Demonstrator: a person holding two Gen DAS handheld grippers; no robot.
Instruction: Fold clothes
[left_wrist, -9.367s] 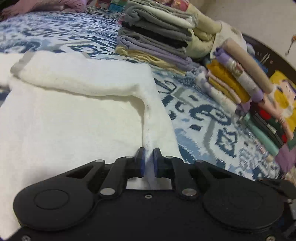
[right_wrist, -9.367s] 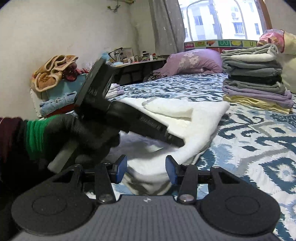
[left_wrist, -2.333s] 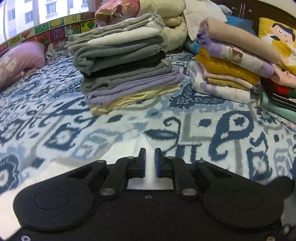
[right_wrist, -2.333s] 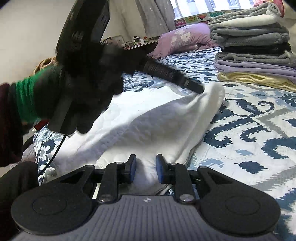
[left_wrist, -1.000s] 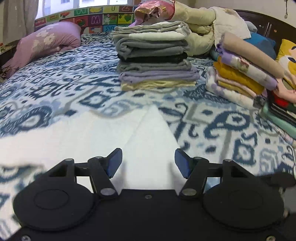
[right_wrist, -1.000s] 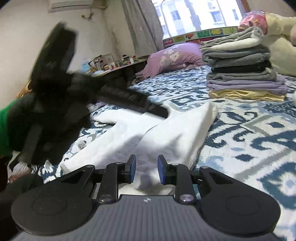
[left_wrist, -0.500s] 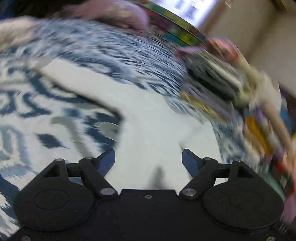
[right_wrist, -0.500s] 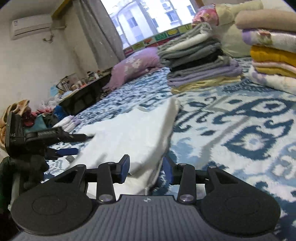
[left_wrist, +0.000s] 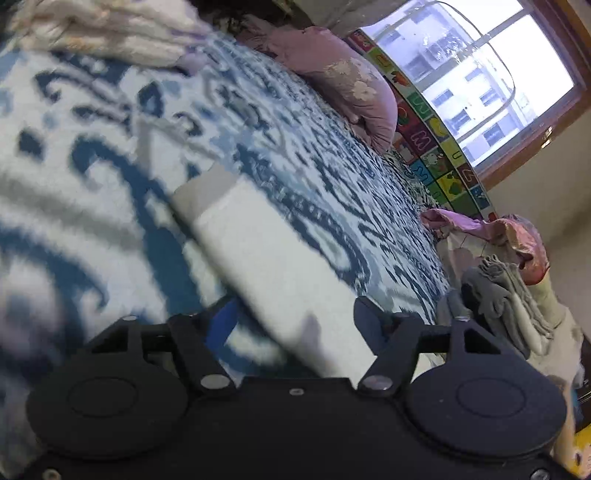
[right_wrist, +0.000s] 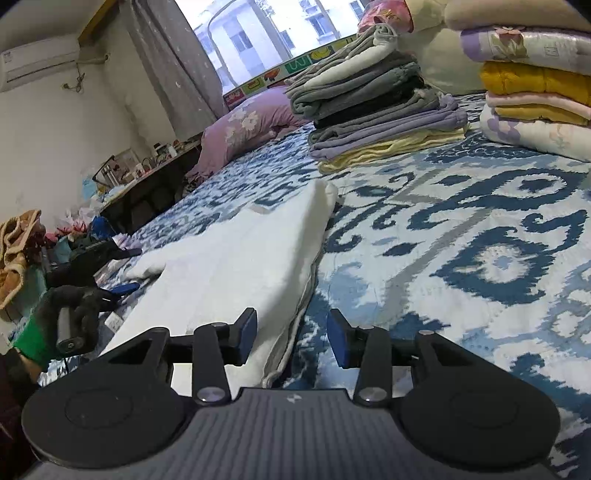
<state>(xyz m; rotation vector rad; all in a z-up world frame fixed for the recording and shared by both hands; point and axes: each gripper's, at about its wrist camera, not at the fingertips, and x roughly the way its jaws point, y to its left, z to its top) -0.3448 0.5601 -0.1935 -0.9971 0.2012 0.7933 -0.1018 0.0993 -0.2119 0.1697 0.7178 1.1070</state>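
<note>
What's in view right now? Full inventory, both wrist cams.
white garment: 1, white, flat on the bed, partly folded
bedspread: 1, blue and white pattern
folded stack: 1, grey, black, lilac, yellow, far side of bed
second stack: 1, floral, mustard, pink, far right
pillow: 1, mauve floral, below window
air conditioner: 1, white, on wall
left gripper: open, over the garment
right gripper: open, at garment's near edge
gloved hand: 1, black and green, holds left gripper

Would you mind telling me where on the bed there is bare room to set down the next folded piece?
The widest bare patch of bedspread lies right of the white garment and in front of the grey-and-lilac stack. A narrower strip runs between that garment and the purple pillow. It is crowded along the far right, where the yellow-and-floral stack sits close beside the grey one.
</note>
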